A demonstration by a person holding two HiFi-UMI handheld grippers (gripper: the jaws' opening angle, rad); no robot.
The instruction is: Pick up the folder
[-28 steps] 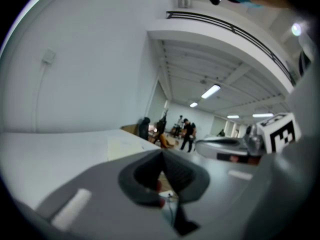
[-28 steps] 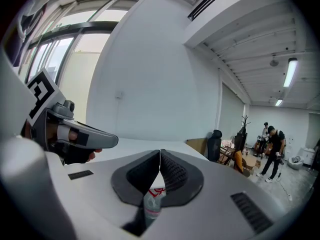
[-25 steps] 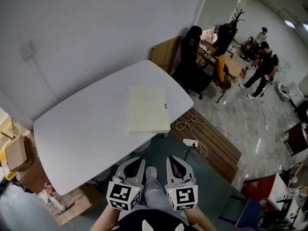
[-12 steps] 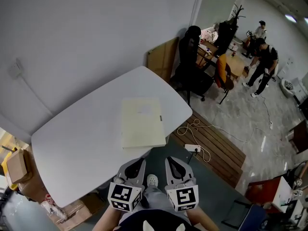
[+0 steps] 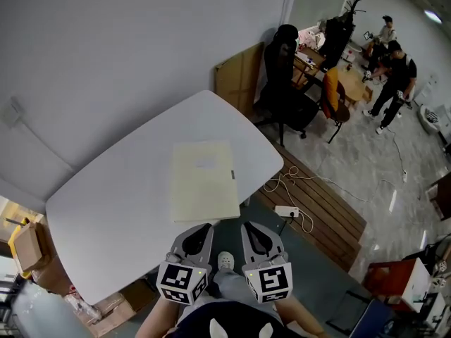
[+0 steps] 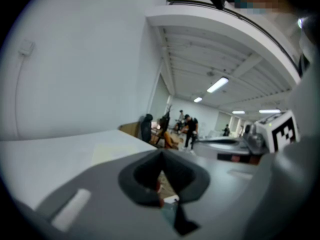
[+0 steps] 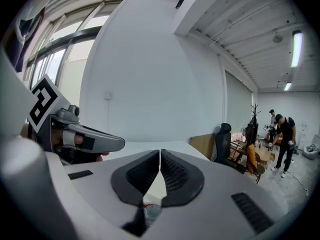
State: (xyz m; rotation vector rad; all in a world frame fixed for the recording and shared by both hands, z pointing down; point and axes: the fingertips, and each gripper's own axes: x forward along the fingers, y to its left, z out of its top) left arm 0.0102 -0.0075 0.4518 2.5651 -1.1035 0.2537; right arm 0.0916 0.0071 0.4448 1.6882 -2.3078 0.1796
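Folder (image 5: pixel 204 182) on table (image 5: pixel 106 203) now closer to left gripper (image 5: pixel 199 232) and right gripper (image 5: pixel 254 232) at frame bottom, both pinched closed and empty, so approach only, no grasp yet

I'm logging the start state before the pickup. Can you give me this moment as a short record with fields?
target: pale yellow flat rectangular folder, lying flat, untouched
support: white rounded table; the folder lies by its near edge
left gripper: jaws together, empty, close to the near edge, apart from the folder
right gripper: jaws together, empty, beside the left one
floor at right: wooden slatted board with a white power strip on it
task state: folder not yet picked up
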